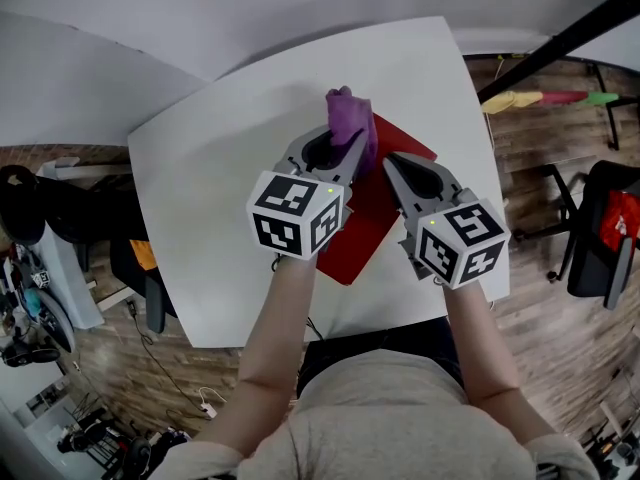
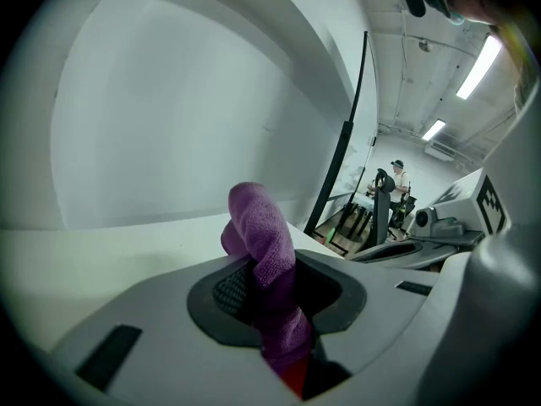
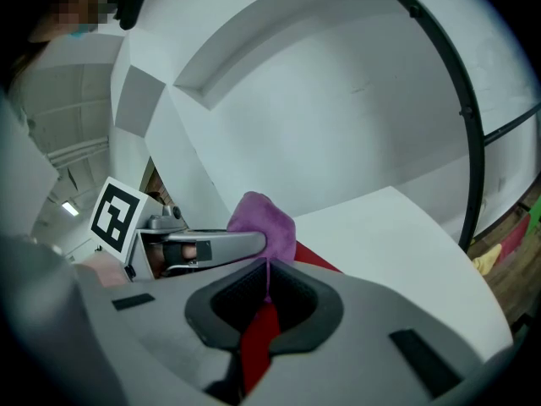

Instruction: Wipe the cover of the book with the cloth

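A purple cloth (image 1: 350, 118) sticks up from my left gripper (image 1: 340, 148), which is shut on it over the far end of the red book (image 1: 365, 218). In the left gripper view the cloth (image 2: 262, 235) runs down between the jaws, with a sliver of red book (image 2: 294, 381) below. My right gripper (image 1: 395, 163) is shut with nothing in it, its tip over the book's right part. In the right gripper view the book (image 3: 258, 341) shows through the narrow slot of the jaws, and the cloth (image 3: 262, 222) and the left gripper (image 3: 203, 248) sit just ahead.
The book lies on a white table (image 1: 230, 168), near its right and front edges. A black pole (image 1: 560, 38) slants past the table's far right corner. A black chair (image 1: 600, 228) stands on the wooden floor to the right, and dark gear (image 1: 30, 208) sits at the left.
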The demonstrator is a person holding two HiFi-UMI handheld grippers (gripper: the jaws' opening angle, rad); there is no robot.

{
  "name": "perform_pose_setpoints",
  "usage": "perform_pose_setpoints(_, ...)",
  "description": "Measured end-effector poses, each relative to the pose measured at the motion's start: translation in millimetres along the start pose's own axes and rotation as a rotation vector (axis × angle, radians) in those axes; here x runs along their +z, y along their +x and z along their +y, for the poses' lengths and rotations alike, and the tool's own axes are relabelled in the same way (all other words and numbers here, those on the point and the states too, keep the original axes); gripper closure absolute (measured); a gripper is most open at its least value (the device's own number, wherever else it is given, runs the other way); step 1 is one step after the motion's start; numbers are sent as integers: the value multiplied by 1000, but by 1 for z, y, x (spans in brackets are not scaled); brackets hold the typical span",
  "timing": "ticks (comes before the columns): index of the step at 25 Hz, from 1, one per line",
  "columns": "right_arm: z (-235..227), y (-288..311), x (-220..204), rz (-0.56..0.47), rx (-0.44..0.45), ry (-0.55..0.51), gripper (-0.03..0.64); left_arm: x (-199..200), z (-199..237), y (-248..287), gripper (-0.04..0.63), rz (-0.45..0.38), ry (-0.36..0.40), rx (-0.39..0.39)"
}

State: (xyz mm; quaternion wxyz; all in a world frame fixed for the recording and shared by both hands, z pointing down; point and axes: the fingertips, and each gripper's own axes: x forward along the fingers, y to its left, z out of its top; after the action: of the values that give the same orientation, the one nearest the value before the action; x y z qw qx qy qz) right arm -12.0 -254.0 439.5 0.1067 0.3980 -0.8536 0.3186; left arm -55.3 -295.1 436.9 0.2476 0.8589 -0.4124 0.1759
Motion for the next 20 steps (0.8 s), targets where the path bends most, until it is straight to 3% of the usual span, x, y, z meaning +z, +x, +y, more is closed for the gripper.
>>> perform_pose_setpoints(20, 5, -3, -22, 34, -5, -2, 592, -14, -2, 7, 488, 89, 56, -39)
